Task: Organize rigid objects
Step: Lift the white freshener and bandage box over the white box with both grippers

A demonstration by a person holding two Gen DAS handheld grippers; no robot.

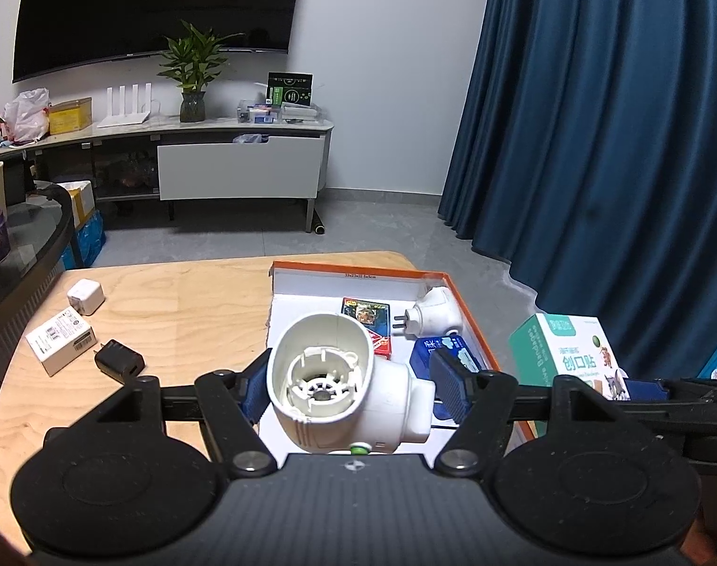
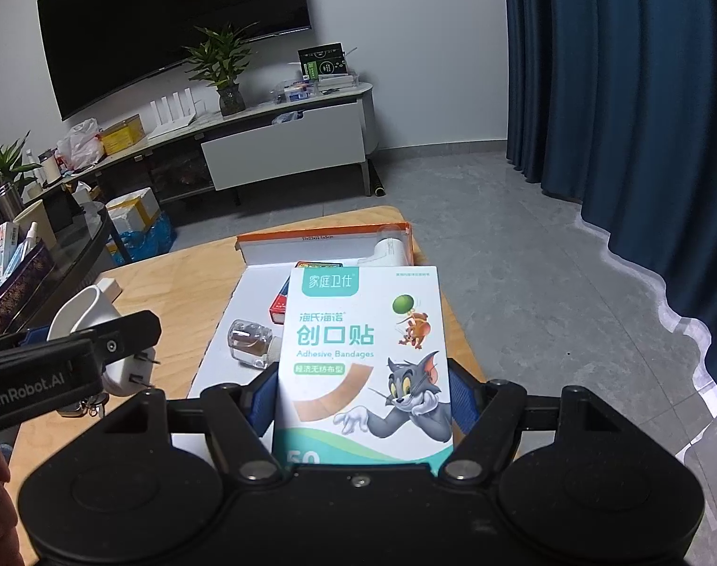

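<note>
Grippers both carry loads above the orange-rimmed white cardboard tray (image 1: pixel 471 311) on the wooden worktop (image 1: pixel 179 311). Left gripper (image 1: pixel 354 384) pinches a white plastic plug-in device (image 1: pixel 339 377); right gripper (image 2: pixel 361 401) pinches an upright adhesive bandage box (image 2: pixel 363 358). The tray lies just ahead and below both, the left one nearer its middle.

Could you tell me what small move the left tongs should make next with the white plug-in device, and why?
Probably lower the white plug-in device, held in the left tongs, onto the bare white floor of the orange-rimmed box just beneath it. A similar white plug already lies there, and the right tongs hold the bandage box alongside.
</note>
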